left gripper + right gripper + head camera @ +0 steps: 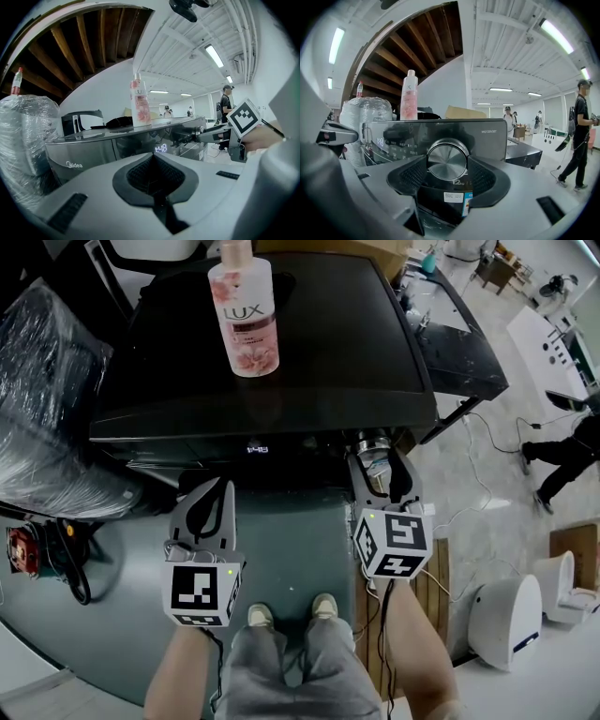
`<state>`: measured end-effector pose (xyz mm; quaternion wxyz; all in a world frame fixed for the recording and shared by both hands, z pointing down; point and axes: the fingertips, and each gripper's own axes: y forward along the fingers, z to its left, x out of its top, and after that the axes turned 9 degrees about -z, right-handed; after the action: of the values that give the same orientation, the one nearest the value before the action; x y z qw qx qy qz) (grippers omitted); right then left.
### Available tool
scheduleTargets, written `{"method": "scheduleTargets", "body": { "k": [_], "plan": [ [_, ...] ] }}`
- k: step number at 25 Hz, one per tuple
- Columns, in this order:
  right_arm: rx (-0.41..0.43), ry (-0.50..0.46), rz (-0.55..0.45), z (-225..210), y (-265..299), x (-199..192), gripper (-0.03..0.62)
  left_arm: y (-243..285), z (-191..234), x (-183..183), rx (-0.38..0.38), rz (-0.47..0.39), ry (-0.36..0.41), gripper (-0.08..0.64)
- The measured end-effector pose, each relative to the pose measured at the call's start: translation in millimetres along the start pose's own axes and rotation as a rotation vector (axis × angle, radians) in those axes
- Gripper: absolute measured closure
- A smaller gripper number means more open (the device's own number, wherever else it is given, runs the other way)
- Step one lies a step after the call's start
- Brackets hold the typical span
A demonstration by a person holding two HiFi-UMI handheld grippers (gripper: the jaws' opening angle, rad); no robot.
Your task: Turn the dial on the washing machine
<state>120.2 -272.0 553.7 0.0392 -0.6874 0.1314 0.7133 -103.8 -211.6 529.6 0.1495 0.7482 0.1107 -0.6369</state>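
Note:
The dark washing machine (281, 343) stands in front of me, its control panel (487, 138) facing me. A round brushed-metal dial (447, 161) sits at the panel's right end; it also shows in the head view as the dial (373, 448). My right gripper (447, 174) is shut on the dial, one pad against each side of it. My left gripper (214, 491) hangs a little short of the panel's left half, apart from it. Its pads (154, 176) are pressed together with nothing between them. The panel's display (161, 148) is lit.
A pink LUX bottle (246, 315) stands on the machine's lid. A plastic-wrapped bundle (47, 399) is to the left and a black table (459, 343) to the right. A person (562, 456) walks at the far right. A white appliance (506, 615) and cables lie on the floor.

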Motion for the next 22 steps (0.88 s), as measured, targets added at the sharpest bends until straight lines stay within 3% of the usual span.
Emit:
{"method": "scheduleTargets", "body": {
  "k": [13, 22],
  "plan": [
    [-0.022, 0.199, -0.001, -1.7, -0.8, -0.3, 0.296, 0.9, -1.4, 1.2, -0.016, 0.009, -0.004, 0.541],
    [-0.028, 0.260, -0.003, -1.9, -0.9, -1.2, 0.296, 0.7, -0.8, 1.1, -0.019, 0.013, -0.008, 0.541]
  ]
}}
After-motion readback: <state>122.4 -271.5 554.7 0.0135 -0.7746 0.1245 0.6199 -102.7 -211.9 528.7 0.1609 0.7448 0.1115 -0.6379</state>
